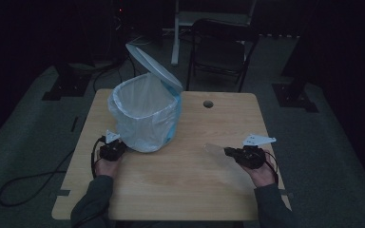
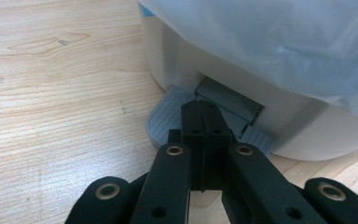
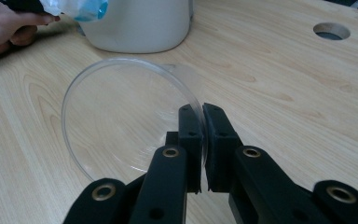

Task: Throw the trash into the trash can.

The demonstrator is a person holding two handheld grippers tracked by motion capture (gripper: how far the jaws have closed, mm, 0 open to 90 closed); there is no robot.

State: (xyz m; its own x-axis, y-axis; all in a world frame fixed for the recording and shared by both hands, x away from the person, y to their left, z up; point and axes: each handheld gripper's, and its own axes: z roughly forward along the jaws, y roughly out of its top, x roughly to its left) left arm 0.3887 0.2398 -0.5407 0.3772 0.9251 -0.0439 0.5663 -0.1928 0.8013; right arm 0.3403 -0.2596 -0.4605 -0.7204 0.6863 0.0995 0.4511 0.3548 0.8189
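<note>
Up close, the right gripper (image 3: 200, 112) has its jaws pinched together on the rim of a clear plastic dish (image 3: 121, 116), a thin round shell so transparent that the wood grain of the table (image 3: 284, 93) reads straight through it. From the high view the same dish (image 1: 215, 151) is only a faint pale sheen, just off the table's surface near the right edge, ahead of the right gripper (image 1: 228, 152). The left gripper (image 2: 200, 108) has its jaws closed flat against each other with nothing between them, their tips resting on the grey ribbed foot pedal (image 2: 168, 119) at the base of the white bin (image 2: 223, 60). The high view shows what that close view cannot: the bin (image 1: 145, 118) stands toward the table's far left corner, lined with a pale bag, its lid (image 1: 154, 66) tipped up and open, with the left gripper (image 1: 114, 145) at its near side.
</note>
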